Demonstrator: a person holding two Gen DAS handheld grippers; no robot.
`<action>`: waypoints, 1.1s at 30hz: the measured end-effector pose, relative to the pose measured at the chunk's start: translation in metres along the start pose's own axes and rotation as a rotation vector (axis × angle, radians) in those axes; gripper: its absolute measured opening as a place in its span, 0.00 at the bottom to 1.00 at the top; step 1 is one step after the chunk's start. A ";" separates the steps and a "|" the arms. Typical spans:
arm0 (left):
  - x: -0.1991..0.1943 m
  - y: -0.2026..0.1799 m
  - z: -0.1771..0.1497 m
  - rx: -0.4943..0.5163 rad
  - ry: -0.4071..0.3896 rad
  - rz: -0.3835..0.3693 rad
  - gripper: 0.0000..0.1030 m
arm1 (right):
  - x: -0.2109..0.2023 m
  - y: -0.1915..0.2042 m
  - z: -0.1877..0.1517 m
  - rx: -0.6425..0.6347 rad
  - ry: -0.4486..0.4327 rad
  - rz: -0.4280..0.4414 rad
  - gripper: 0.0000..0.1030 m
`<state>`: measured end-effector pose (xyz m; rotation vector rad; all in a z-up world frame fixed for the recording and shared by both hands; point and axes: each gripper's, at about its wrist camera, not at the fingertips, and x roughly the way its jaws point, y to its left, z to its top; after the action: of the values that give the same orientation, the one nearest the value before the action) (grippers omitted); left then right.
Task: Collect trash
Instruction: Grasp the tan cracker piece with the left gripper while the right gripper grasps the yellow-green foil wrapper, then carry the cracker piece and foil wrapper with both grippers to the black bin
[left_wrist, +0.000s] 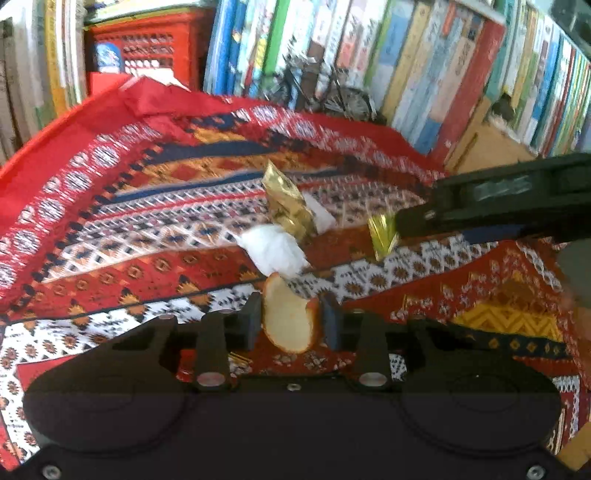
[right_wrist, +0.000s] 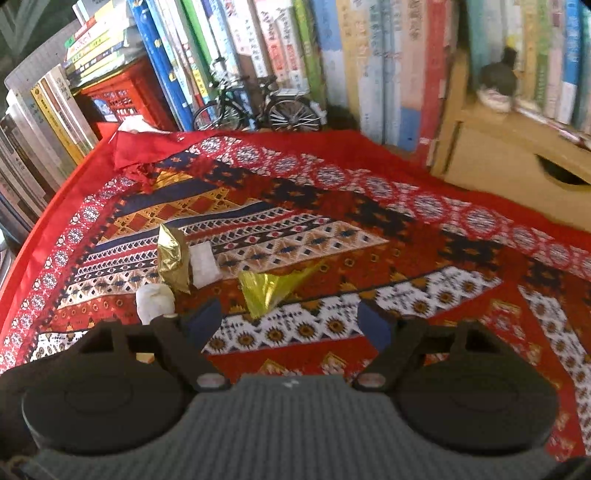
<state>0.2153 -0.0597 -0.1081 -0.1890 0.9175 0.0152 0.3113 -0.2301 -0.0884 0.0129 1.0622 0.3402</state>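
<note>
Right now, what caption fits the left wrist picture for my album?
Left gripper jaws around a fruit peel, with tissue and gold wrappers on the patterned cloth.

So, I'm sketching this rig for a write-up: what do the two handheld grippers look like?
Both are matte black plastic. The left gripper has two rounded housings at its base, angled linkage arms with silver pivot pins and small screws, and black rectangular finger pads. The right gripper has the same build, but its pads look dark blue, and a grey ribbed panel sits between its round housings. No cables, markings or sleeves show.
</note>
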 end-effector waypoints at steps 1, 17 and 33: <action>-0.003 0.000 0.001 0.008 -0.010 0.017 0.31 | 0.006 0.003 0.002 -0.011 0.004 0.004 0.86; -0.015 0.015 -0.002 -0.047 -0.013 0.062 0.31 | 0.034 0.010 0.005 -0.044 0.031 0.037 0.26; -0.060 0.003 0.000 -0.064 0.004 0.068 0.30 | -0.045 0.008 -0.022 0.079 -0.040 0.076 0.15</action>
<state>0.1786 -0.0528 -0.0606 -0.2172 0.9279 0.1076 0.2704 -0.2382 -0.0594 0.1301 1.0366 0.3653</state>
